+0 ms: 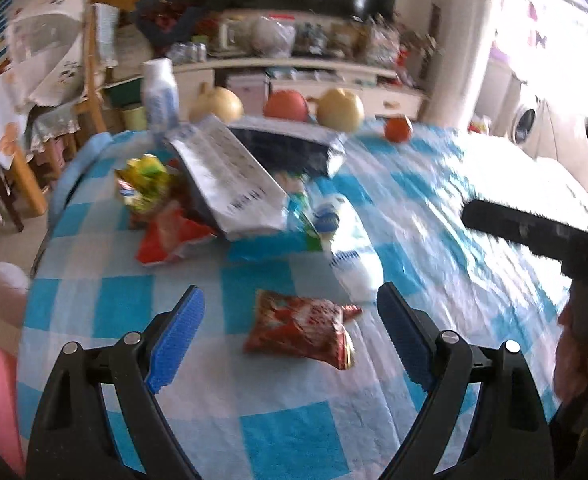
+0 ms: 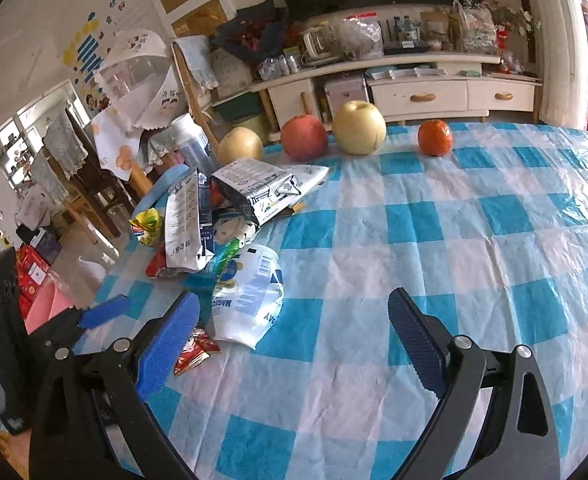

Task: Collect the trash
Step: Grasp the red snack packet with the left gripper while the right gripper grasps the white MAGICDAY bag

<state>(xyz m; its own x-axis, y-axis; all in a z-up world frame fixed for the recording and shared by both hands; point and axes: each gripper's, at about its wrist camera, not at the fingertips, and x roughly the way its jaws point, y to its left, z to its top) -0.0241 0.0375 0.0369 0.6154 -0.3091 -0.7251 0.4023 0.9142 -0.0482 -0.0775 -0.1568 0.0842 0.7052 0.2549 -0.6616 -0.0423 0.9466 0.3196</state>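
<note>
A red snack wrapper (image 1: 302, 330) lies on the blue-checked tablecloth (image 1: 253, 420), between the fingers of my open, empty left gripper (image 1: 289, 300). Behind it lie a white plastic pouch (image 1: 354, 268), a silver foil bag (image 1: 229, 184), a red wrapper (image 1: 169, 240) and a yellow-green wrapper (image 1: 143, 178). My right gripper (image 2: 294, 308) is open and empty over the cloth, with the white pouch (image 2: 249, 300) by its left finger and the red snack wrapper (image 2: 191, 350) partly hidden behind that finger. The foil bags (image 2: 253, 192) pile up at the left.
Two pears (image 2: 358, 128), an apple (image 2: 304, 138) and an orange (image 2: 434, 137) stand along the table's far edge, with a white bottle (image 2: 191, 142) at the far left. A pink bin (image 2: 47, 304) sits beyond the table's left edge. Chairs and a cluttered cabinet stand behind.
</note>
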